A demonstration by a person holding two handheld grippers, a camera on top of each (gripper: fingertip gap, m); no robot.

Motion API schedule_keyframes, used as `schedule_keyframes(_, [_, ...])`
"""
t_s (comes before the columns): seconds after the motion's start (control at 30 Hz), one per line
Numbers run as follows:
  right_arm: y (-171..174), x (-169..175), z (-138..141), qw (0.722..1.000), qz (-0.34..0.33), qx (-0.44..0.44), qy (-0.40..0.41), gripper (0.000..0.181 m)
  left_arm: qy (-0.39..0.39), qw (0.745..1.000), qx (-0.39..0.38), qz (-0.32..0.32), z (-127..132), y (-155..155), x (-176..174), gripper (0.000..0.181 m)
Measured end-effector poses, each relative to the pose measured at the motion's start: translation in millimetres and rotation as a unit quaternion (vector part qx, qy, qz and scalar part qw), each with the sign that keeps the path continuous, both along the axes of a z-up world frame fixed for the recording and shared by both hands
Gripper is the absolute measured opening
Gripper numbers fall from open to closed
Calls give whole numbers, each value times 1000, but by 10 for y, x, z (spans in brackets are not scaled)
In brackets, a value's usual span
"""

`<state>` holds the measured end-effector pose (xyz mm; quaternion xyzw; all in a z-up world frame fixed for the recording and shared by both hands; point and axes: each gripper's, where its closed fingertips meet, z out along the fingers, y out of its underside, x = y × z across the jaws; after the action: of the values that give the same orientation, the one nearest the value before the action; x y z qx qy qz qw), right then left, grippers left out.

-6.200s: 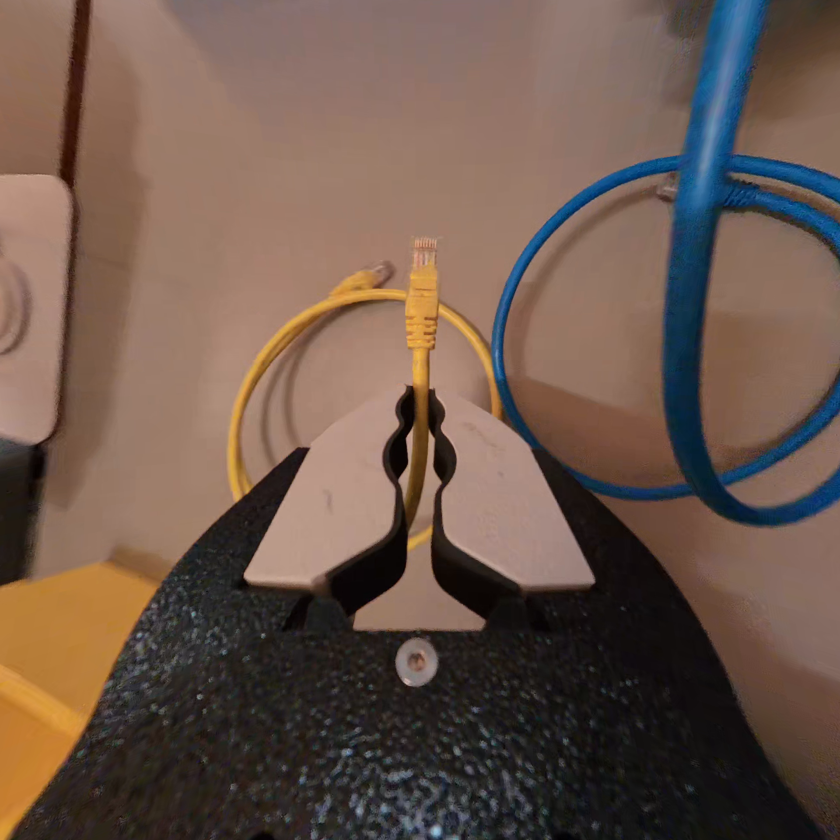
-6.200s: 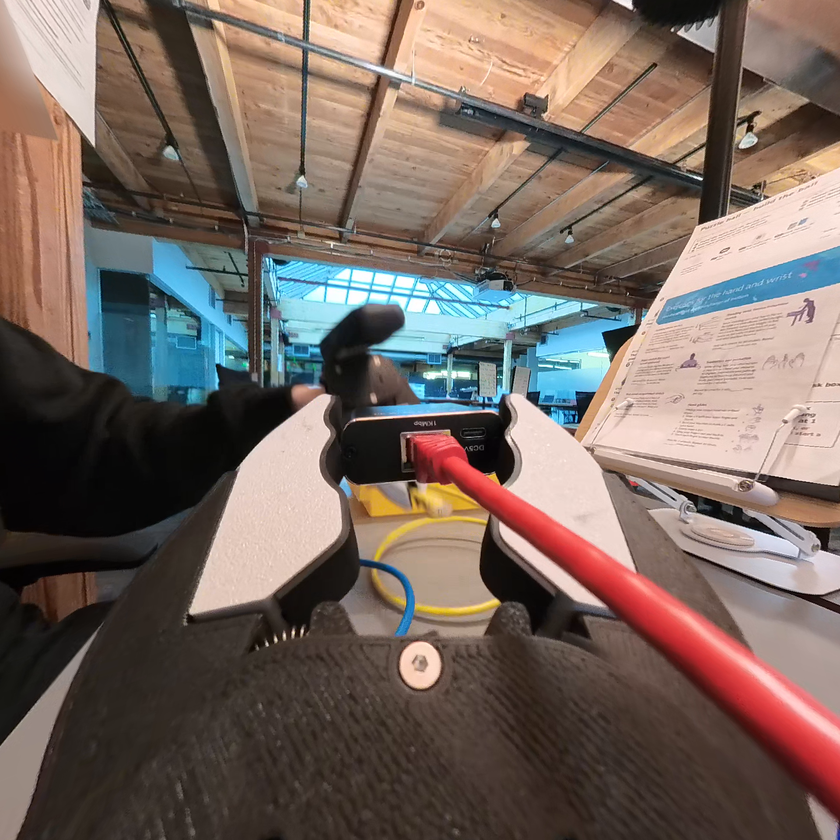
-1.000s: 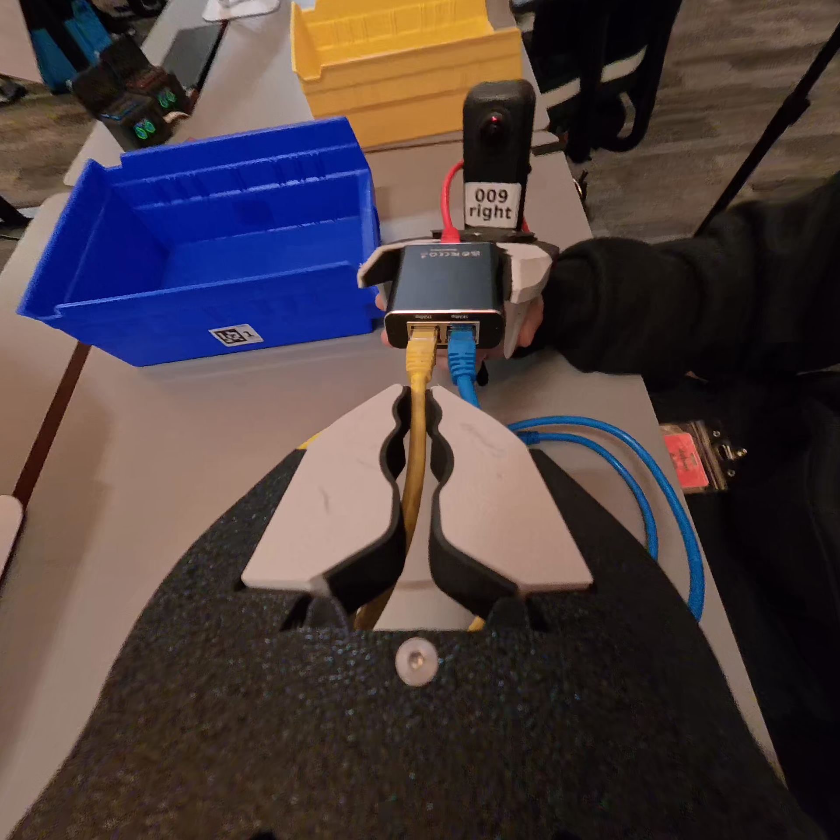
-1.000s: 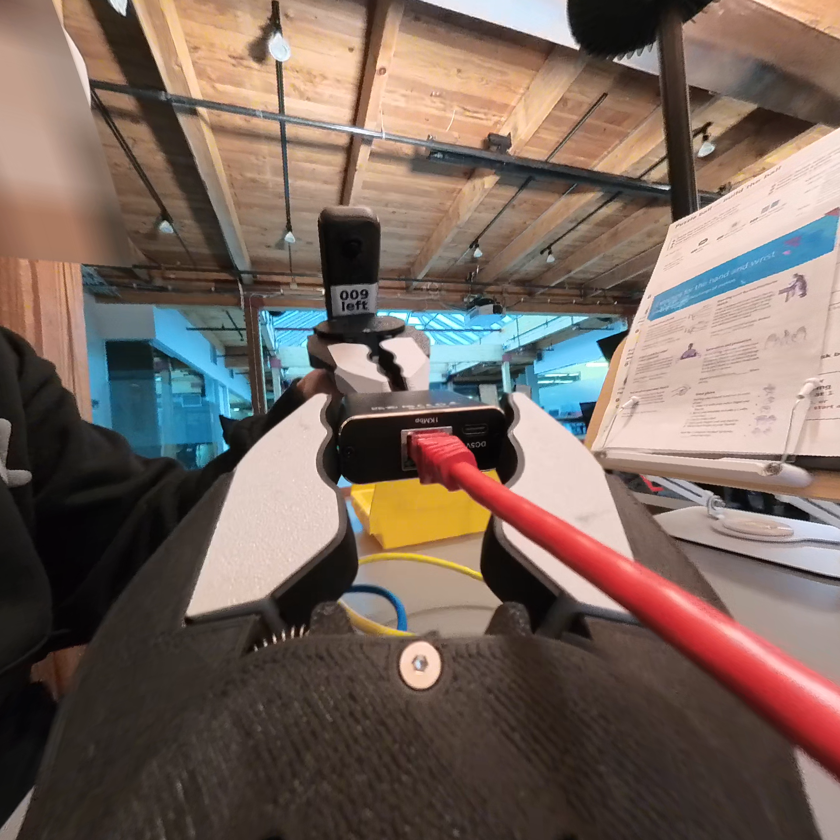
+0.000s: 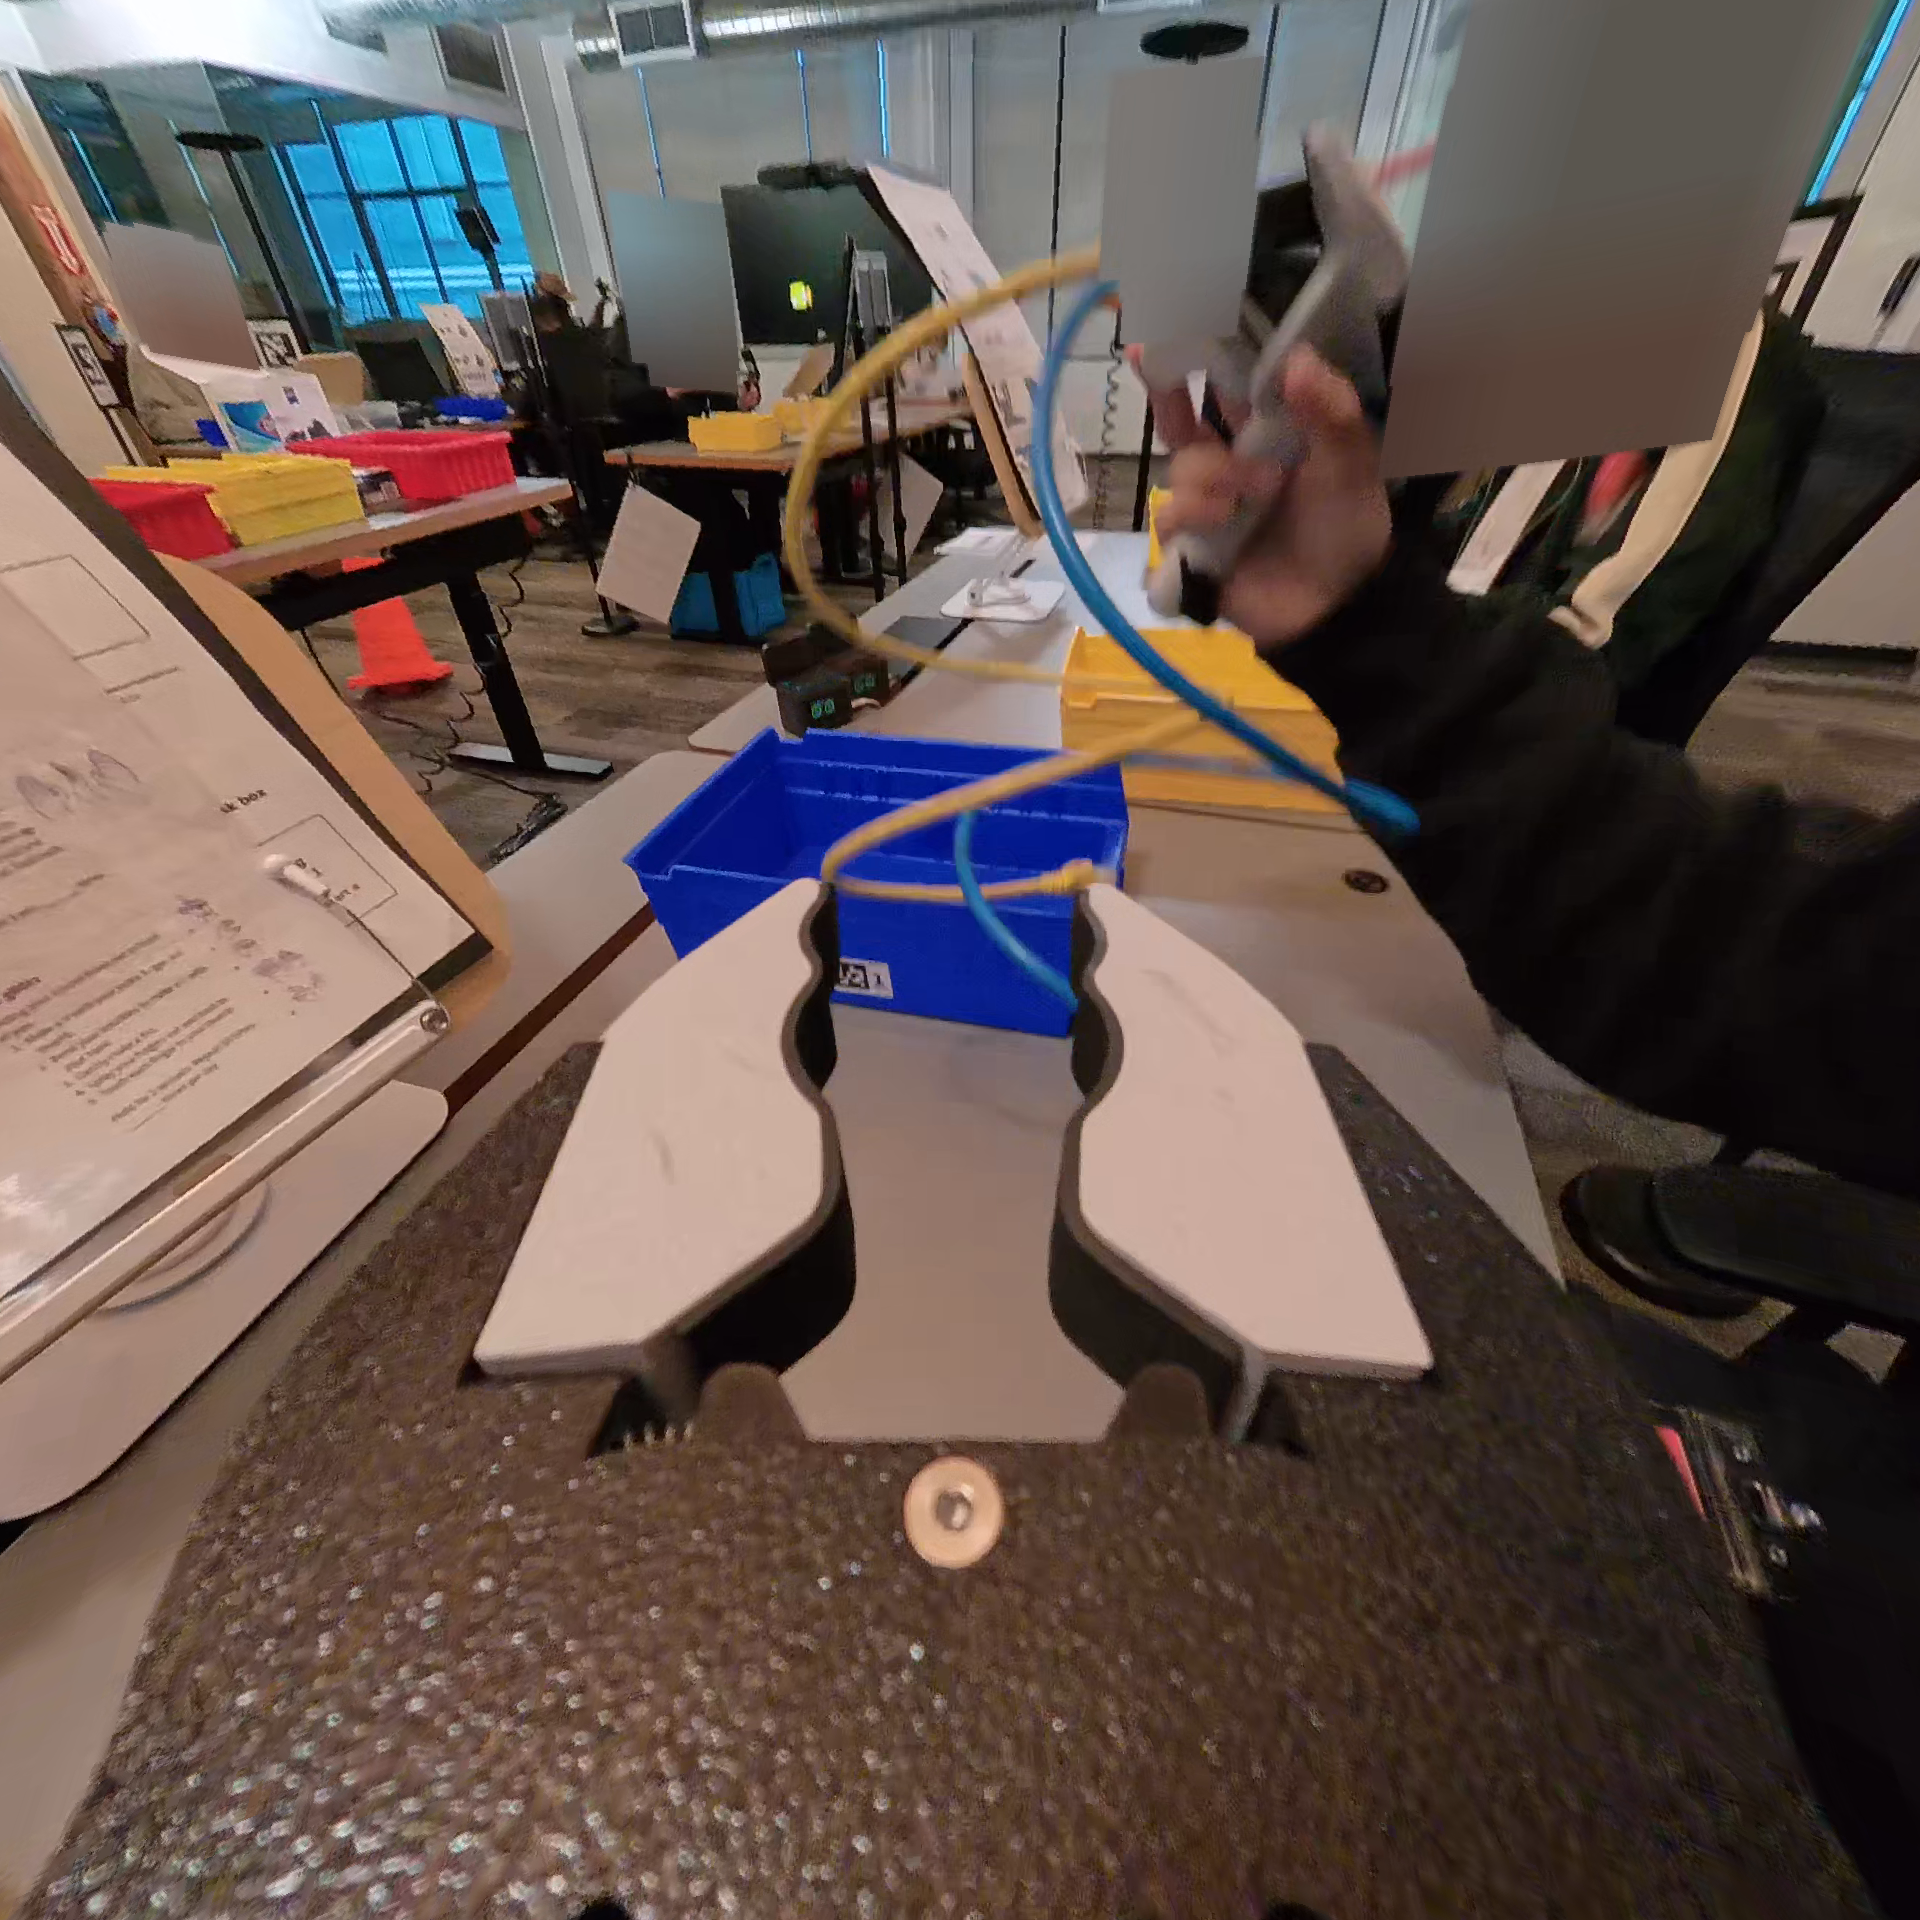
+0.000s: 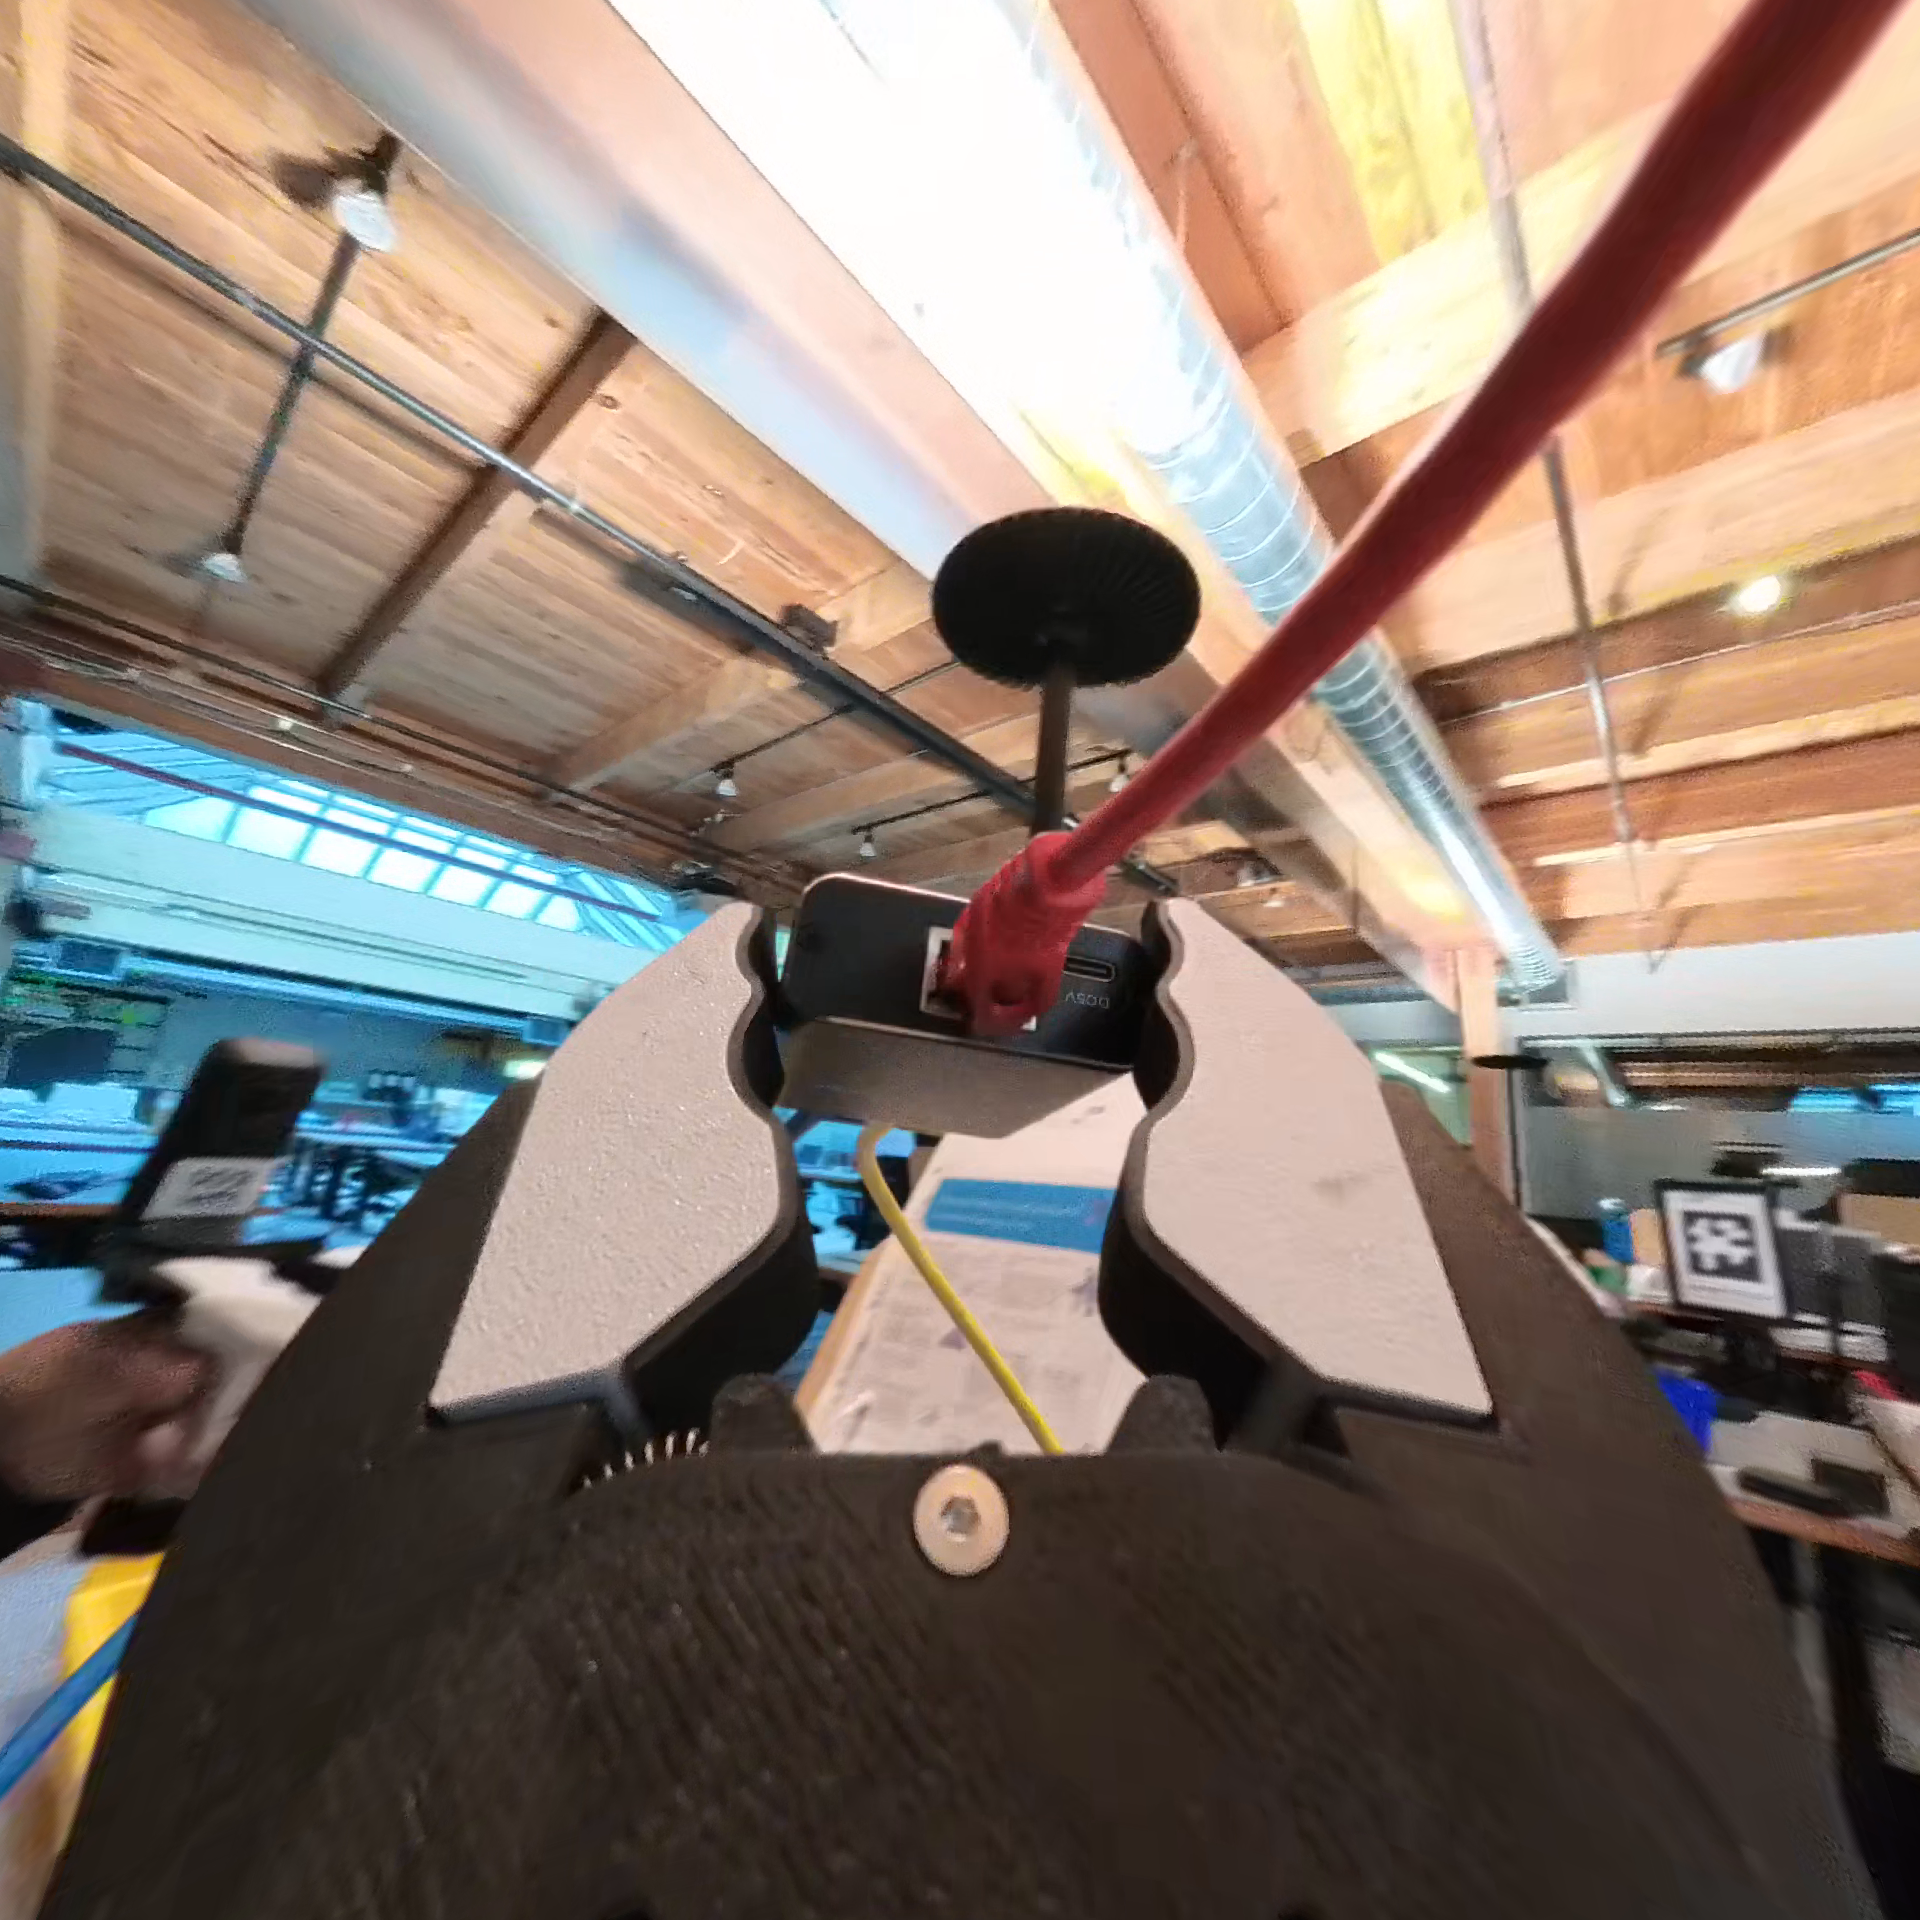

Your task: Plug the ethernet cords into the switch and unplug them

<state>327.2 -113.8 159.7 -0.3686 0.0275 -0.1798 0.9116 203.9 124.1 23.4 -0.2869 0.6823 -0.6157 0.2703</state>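
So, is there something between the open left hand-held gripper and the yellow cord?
Nothing solid. The left hand-held gripper is open and the yellow cord loops just past its tips; only the blue cord hangs there beside it.

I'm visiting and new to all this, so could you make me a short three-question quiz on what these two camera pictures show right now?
1. True or false: the left gripper is clamped on the yellow cord.
2. What does the right gripper hold? A) the blue bin B) the black switch C) a paper stand
3. What colour is the cord plugged into the switch face that looks at the right wrist camera?

Key
1. False: its jaws stand open, with nothing between them.
2. B: the switch sits between its fingers.
3. Red.
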Motion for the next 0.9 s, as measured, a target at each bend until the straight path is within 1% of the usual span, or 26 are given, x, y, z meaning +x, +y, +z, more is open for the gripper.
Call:
schedule_keyframes(0.1, [-251, 335, 396, 999, -33, 38, 14, 67, 3, 1000, 17, -3, -43, -19, 0, 42])
schedule_keyframes(0.13, [-299, 419, 503, 998, -43, 41, 12, 67, 2, 1000, 18, -4, -47, -22, 1, 42])
schedule_keyframes(0.17, [-312, 530, 568, 997, -73, 25, 2, 67, 0, 1000, 18, -5, -47, -24, 6, 42])
schedule_keyframes(0.2, [-302, 689, 580, 993, -114, -7, -3, 67, 0, 1000, 15, -8, -51, -28, 12, 41])
schedule_keyframes(0.27, [-272, 1038, 509, 981, -181, -68, 5, 67, 4, 1000, 11, -14, -80, -36, 32, 39])
schedule_keyframes(0.33, [-228, 1363, 292, 952, -260, -159, -3, 67, 13, 1000, 12, -16, -131, -35, 60, 38])
schedule_keyframes(0.37, [-200, 1486, 154, 940, -281, -195, 0, 67, 18, 1000, 15, -18, -157, -35, 72, 38])
schedule_keyframes(0.47, [-15, 1682, -434, 905, -290, -311, -4, 68, 27, 999, 25, -20, -228, -36, 106, 38])
schedule_keyframes(0.53, [130, 1728, -932, 874, -285, -393, -10, 68, 30, 999, 28, -19, -257, -36, 130, 37])
schedule_keyframes(0.57, [203, 1713, -1151, 867, -272, -417, -8, 68, 32, 999, 29, -21, -271, -40, 137, 37])
schedule_keyframes(0.63, [352, 1624, -1515, 871, -222, -439, 9, 67, 37, 999, 31, -24, -299, -50, 153, 36])
schedule_keyframes(0.67, [400, 1594, -1646, 873, -206, -442, 17, 68, 38, 998, 33, -24, -312, -53, 159, 36])
schedule_keyframes(0.77, [495, 1521, -1906, 876, -165, -453, 31, 68, 41, 998, 39, -24, -347, -53, 176, 36])
schedule_keyframes(0.8, [492, 1534, -1910, 868, -183, -461, 17, 68, 41, 998, 40, -23, -356, -47, 182, 36])
schedule_keyframes(0.83, [483, 1542, -1830, 863, -205, -462, 0, 67, 42, 998, 41, -22, -364, -42, 188, 36])
schedule_keyframes(0.9, [496, 1479, -1453, 877, -215, -429, -28, 67, 44, 998, 40, -22, -379, -30, 201, 36])
